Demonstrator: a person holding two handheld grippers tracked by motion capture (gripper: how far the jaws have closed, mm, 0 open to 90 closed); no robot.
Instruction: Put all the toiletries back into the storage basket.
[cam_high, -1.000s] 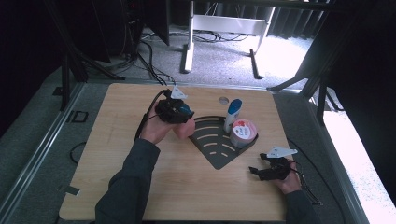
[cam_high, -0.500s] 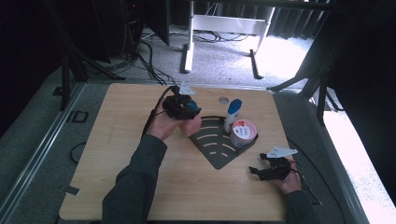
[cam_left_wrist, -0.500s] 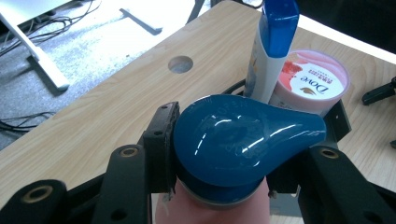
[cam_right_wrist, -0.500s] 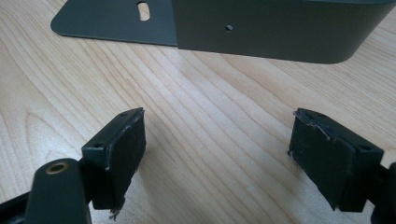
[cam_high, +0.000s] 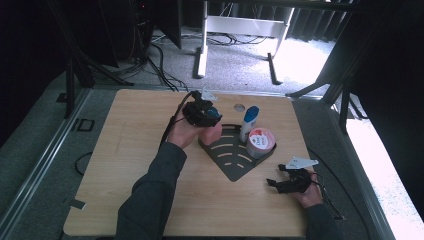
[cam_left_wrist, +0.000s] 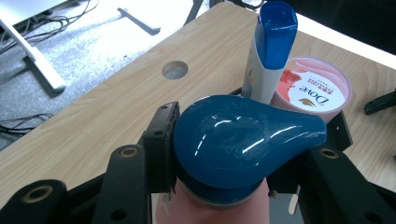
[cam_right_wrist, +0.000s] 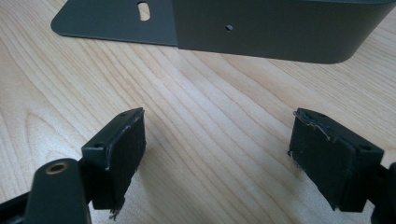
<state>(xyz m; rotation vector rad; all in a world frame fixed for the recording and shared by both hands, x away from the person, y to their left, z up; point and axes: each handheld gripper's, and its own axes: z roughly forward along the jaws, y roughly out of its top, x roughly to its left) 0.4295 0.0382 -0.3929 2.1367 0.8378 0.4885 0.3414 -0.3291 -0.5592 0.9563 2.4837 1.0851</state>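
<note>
Your left tool (cam_left_wrist: 219, 186) is clamped on a pink bottle with a glossy blue teardrop cap (cam_left_wrist: 243, 140); the black pads press against the cap base from both sides. The cap's broad round end faces the left jaw, and its narrow tip points toward the right jaw. Embossed lettering runs along the cap's rim but is too faint to read. Below the cap, a short section of the pale pink body shows between the jaws.

In the high view, you hold this bottle (cam_high: 212, 131) at the near-left edge of the dark fan-shaped rack (cam_high: 231, 161), which lies on the tabletop (cam_high: 125, 150).

Just beyond the cap, a white tube with a blue flip lid (cam_left_wrist: 271, 51) stands upright in the rack. A pink round tub with a "Dove" label (cam_left_wrist: 312, 88) sits touching the tube's side. A round hole (cam_left_wrist: 175, 70) is cut in the tabletop behind the rack.

Your right tool (cam_right_wrist: 217, 154) rests well apart from the bottle, near the rack's near-right corner. Its jaws stand apart with bare wood between them, facing the rack's outer wall (cam_right_wrist: 280, 32).
</note>
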